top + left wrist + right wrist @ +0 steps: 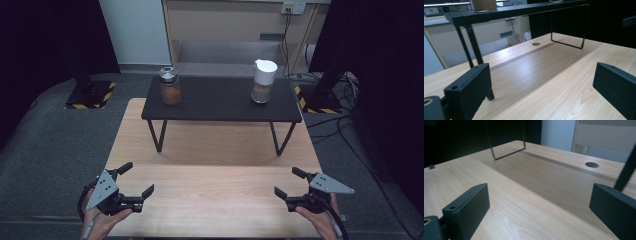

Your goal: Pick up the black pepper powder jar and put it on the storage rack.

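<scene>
Two jars stand on one black stand: one jar with a silver lid (170,86) and one jar with a white lid (263,81). One stand (220,102) sits on one wooden surface (215,195). Two grippers: the left gripper (136,178), the right gripper (289,182).

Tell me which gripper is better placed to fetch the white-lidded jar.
Right, probably. The white-lidded jar stands at the right end of the black shelf, on the side of the right gripper. The left gripper would have to cross the table. Both are open and empty.
</scene>
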`<state>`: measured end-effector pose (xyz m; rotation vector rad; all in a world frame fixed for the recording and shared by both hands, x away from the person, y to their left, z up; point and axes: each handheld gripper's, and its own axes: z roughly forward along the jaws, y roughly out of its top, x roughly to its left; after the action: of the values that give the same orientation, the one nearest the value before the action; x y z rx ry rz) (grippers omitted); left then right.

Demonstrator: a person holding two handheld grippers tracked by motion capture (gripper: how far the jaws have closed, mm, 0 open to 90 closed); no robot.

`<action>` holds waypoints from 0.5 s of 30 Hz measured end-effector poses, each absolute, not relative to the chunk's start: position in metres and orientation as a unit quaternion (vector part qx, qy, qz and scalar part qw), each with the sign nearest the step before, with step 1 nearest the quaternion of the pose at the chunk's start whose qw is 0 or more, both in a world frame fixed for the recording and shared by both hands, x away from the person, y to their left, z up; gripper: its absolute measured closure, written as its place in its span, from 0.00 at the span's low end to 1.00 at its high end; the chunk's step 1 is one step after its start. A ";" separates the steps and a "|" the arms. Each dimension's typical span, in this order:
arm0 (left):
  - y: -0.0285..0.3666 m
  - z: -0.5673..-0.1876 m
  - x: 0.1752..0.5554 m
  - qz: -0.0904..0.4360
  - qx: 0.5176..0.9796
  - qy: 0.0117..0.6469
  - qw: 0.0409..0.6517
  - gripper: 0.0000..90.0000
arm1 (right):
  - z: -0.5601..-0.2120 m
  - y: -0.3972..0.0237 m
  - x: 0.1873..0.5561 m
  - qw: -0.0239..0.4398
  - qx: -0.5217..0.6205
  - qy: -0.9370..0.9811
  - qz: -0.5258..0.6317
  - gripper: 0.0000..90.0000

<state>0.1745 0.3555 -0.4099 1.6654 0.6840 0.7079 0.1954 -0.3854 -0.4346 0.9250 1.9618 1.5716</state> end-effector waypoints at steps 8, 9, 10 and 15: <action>0.359 -0.413 0.172 0.314 0.688 0.310 0.576 0.01 | -0.439 -0.389 0.188 0.254 0.373 0.680 0.578 0.03; 0.360 -0.413 0.172 0.315 0.687 0.311 0.576 0.01 | -0.440 -0.389 0.187 0.256 0.377 0.676 0.579 0.03; 0.360 -0.413 0.172 0.316 0.686 0.312 0.576 0.01 | -0.440 -0.389 0.187 0.256 0.379 0.674 0.580 0.02; 0.361 -0.414 0.173 0.317 0.685 0.313 0.577 0.01 | -0.442 -0.392 0.186 0.256 0.383 0.667 0.585 0.02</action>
<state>0.1730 0.3612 -0.4143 1.6026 0.7319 0.7408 0.1863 -0.3922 -0.4416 1.0409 1.8101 1.5893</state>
